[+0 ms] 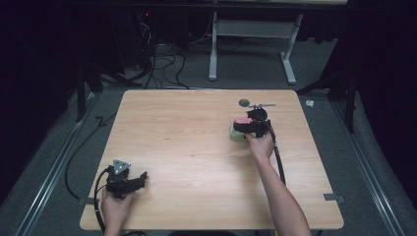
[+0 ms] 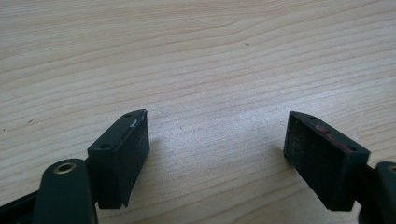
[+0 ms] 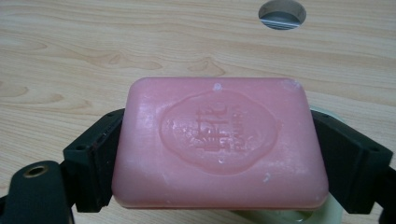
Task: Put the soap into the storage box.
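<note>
Above a pale dish [image 1: 237, 133], right tool [image 1: 252, 123] grips pink soap [image 3: 219, 142]; left tool [image 2: 217, 154] gapes idle. Slick soap could slip.

Bright light from above on the tabletop [image 1: 196, 147]; dark all around the room. Soft, small shadows under each gripper. A little blurry and grainy from high up. Sharp and clear up close on the pink soap [image 3: 219, 142]. Faint shine on the wood. No strong glare.

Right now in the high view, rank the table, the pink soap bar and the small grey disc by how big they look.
1. Table, by far.
2. Pink soap bar, in the right gripper.
3. Grey disc, slightly smaller, though close.
</note>
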`<state>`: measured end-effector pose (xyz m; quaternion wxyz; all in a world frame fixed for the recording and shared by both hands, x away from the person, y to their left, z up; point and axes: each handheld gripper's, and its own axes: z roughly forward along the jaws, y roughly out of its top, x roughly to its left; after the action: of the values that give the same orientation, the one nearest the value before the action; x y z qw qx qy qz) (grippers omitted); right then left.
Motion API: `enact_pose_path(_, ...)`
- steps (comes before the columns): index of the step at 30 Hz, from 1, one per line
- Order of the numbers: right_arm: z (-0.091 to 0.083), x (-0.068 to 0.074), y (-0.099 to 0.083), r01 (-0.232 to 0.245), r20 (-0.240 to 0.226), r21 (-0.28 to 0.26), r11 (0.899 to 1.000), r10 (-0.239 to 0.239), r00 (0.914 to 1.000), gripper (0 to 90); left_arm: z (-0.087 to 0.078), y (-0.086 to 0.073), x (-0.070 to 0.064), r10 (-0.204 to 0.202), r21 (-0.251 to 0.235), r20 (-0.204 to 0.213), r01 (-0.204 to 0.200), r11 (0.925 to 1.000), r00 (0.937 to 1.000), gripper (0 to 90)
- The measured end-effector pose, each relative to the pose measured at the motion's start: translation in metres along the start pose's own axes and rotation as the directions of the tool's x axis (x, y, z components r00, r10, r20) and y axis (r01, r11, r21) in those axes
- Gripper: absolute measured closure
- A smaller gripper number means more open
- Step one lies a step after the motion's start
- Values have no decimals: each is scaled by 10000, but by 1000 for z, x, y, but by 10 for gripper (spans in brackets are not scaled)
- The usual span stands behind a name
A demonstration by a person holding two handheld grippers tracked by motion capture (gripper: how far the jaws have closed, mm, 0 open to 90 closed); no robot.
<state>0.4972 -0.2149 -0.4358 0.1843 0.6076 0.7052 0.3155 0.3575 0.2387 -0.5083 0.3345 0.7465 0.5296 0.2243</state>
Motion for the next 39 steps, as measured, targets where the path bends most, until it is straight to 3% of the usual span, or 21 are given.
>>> enact_pose_path(39, 29, -6, -7, -189, 404, 545, 9983, 167, 9990, 134, 0, 0, 0, 2, -3, 1, -2, 10000, 10000, 228)
